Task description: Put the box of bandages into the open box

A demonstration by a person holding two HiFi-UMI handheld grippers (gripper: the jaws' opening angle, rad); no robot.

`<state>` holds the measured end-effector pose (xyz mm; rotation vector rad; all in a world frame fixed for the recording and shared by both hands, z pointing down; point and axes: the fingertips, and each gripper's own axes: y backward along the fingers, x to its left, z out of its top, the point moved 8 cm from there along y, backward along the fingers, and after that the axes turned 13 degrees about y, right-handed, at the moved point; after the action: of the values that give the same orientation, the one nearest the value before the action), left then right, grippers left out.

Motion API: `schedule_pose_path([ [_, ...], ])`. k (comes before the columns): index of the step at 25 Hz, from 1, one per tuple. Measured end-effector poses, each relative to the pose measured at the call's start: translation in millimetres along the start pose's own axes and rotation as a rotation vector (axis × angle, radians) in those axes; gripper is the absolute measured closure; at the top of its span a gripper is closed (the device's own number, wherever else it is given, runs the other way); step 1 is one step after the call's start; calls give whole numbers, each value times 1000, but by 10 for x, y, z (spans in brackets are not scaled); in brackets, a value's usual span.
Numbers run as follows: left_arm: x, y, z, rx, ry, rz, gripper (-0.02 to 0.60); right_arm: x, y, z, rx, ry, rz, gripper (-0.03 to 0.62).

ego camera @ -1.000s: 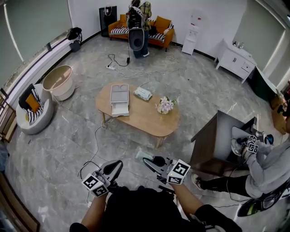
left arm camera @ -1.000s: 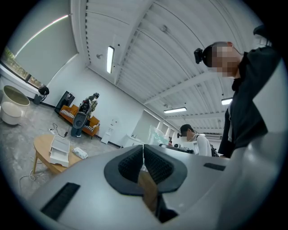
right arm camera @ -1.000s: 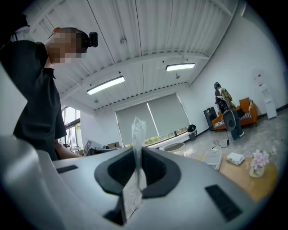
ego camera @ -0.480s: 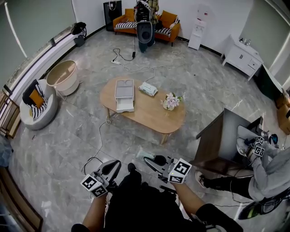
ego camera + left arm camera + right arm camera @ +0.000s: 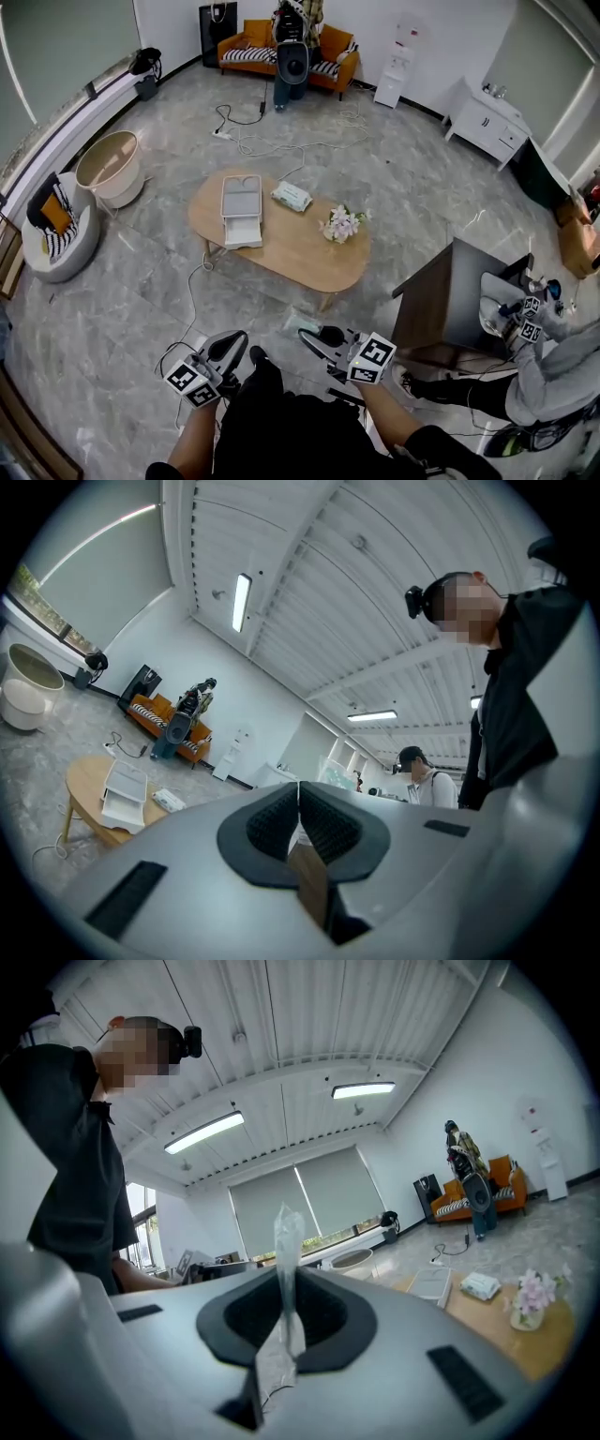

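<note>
an oval wooden table (image 5: pixel 314 258) stands mid-room on the grey floor, far from the person, with the white open box (image 5: pixel 242 208) on its left part, a pale packet (image 5: pixel 292 195) just right of that and flowers (image 5: pixel 341 222) further right. near the person, the left gripper (image 5: pixel 232 341) has its jaws pressed together on nothing. the right gripper (image 5: pixel 311 337), just to its right, pinches the thin clear edge of the bandages (image 5: pixel 298 323), a pale flat pack held over the floor, well apart from the open box.
</note>
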<state>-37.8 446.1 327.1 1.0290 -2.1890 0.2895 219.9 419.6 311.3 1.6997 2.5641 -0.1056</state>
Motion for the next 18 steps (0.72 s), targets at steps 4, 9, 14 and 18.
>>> schedule_pose_path([
  [4,324,-313,284,-14,21,-11,561,-394,-220,137,21,12,-4,557],
  [9,744,-659,693,-27,24,-35,561,-988,-557,333,24,35,-28,557],
  [14,1156,-922,1082,-15,23,-66,561,-1463,-950,459,31,51,-52,557],
  [18,1439,-1059,1238,2,33,-84,561,-1680,-1197,494,22,49,-73,557],
])
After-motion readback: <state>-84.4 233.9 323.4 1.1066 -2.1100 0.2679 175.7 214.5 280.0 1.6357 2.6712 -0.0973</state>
